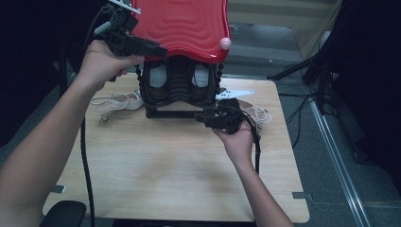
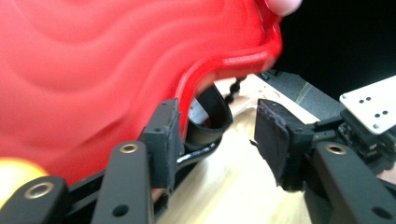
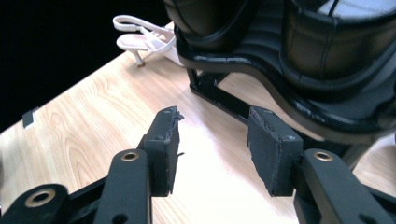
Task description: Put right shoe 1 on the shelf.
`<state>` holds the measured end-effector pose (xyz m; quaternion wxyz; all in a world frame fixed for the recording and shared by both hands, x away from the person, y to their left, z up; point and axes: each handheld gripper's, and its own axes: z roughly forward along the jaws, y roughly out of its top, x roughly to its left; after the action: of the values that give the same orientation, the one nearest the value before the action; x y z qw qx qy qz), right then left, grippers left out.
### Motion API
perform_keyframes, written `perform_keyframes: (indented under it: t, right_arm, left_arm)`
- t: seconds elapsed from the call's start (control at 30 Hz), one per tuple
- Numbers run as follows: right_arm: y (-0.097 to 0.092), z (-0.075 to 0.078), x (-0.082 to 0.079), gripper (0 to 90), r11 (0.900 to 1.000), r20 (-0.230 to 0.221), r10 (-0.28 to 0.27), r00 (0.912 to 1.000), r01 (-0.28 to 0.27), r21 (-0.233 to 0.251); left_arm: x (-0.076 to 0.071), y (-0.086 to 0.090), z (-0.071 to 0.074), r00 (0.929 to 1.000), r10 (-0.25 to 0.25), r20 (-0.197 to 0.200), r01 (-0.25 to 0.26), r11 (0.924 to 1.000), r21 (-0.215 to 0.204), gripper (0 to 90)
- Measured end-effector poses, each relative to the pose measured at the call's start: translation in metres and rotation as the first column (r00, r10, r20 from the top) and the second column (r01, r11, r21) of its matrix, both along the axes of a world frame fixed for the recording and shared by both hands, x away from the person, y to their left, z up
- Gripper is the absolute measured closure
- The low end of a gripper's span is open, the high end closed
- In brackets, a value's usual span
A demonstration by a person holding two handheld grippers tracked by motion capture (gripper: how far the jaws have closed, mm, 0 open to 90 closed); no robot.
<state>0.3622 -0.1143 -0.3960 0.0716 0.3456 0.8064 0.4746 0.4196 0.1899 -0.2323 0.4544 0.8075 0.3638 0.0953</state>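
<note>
A red wavy lid stands raised over a black base with two hollow cups, at the back of the wooden table. My left gripper is open at the lid's lower left edge. In the left gripper view the red lid lies close against the left finger, and the gripper holds nothing. My right gripper is open, low at the base's front right. In the right gripper view it hovers over bare wood with the black base just ahead.
One white sandal lies left of the base, another to its right behind my right hand. A pink knob sits on the lid's right corner. Cables trail from both grippers. The near half of the table is bare wood.
</note>
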Motion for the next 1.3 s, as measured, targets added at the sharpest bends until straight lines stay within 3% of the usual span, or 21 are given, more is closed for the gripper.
perform_keyframes:
  t: [0.33,0.67,0.77,0.83,1.0,1.13,1.3]
  right_arm:
    - [-0.017,-0.013,-0.016,47.5,1.0000,-0.011,0.001,0.9999,-0.001,-0.007]
    - [-0.033,-0.028,-0.027,45.8,1.0000,-0.032,-0.003,0.9995,0.003,0.001]
    - [-0.037,-0.031,-0.030,45.7,0.9999,-0.018,-0.002,0.9998,0.002,-0.010]
    - [-0.042,-0.035,-0.030,45.7,1.0000,-0.024,-0.001,0.9997,0.001,0.006]
    - [-0.046,-0.042,-0.028,45.7,0.9999,-0.031,0.002,0.9995,-0.003,-0.016]
    - [-0.047,-0.049,-0.024,45.9,0.9996,-0.037,0.015,0.9992,-0.014,0.026]
    - [-0.044,-0.056,-0.021,46.3,0.9995,-0.044,0.012,0.9989,-0.011,0.028]
  left_arm:
    - [-0.024,0.014,-0.021,0.9984,0.010,-0.056,-0.010,0.9999,-0.006,44.0]
    - [-0.047,0.022,-0.044,0.9994,-0.007,-0.035,0.007,0.9999,0.012,42.5]
    - [-0.053,0.024,-0.054,0.9990,-0.016,-0.043,0.016,0.9998,0.008,42.1]
    - [-0.056,0.025,-0.062,0.9989,-0.017,-0.044,0.018,0.9998,0.012,42.0]
    - [-0.062,0.030,-0.082,0.9989,-0.010,-0.046,0.010,0.9999,0.005,42.1]
    - [-0.068,0.034,-0.100,0.9990,0.018,-0.042,-0.018,0.9998,0.001,44.5]
    - [-0.076,0.040,-0.119,0.9985,0.025,-0.049,-0.025,0.9997,0.008,49.4]
